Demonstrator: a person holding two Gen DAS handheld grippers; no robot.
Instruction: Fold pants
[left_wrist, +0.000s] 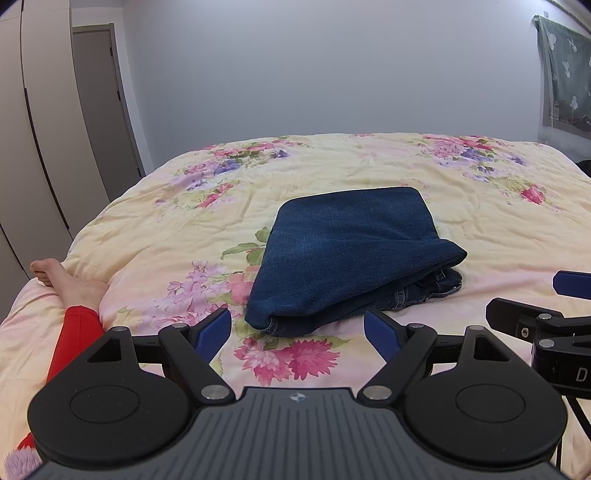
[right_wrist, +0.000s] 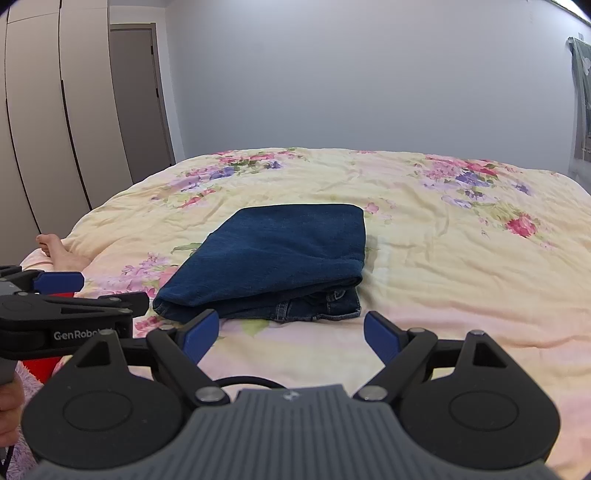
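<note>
Dark blue jeans (left_wrist: 343, 254) lie folded into a compact stack on the floral quilt (left_wrist: 480, 229); in the right wrist view the jeans (right_wrist: 273, 262) show their waistband and pocket layers along the near edge. My left gripper (left_wrist: 297, 334) is open, held just short of the stack's near edge with nothing between its blue pads. My right gripper (right_wrist: 291, 336) is open too, a little back from the jeans and holding nothing. Each gripper's side shows in the other's view: the right one (left_wrist: 535, 321) at the right edge, the left one (right_wrist: 59, 314) at the left edge.
A person's bare foot (left_wrist: 62, 280) and red trouser leg (left_wrist: 74, 339) rest on the bed at the left. Wardrobe doors (right_wrist: 55, 129) and a grey door (right_wrist: 140, 96) stand to the left. A plain wall lies beyond the bed, with a green curtain (left_wrist: 565, 74) at the right.
</note>
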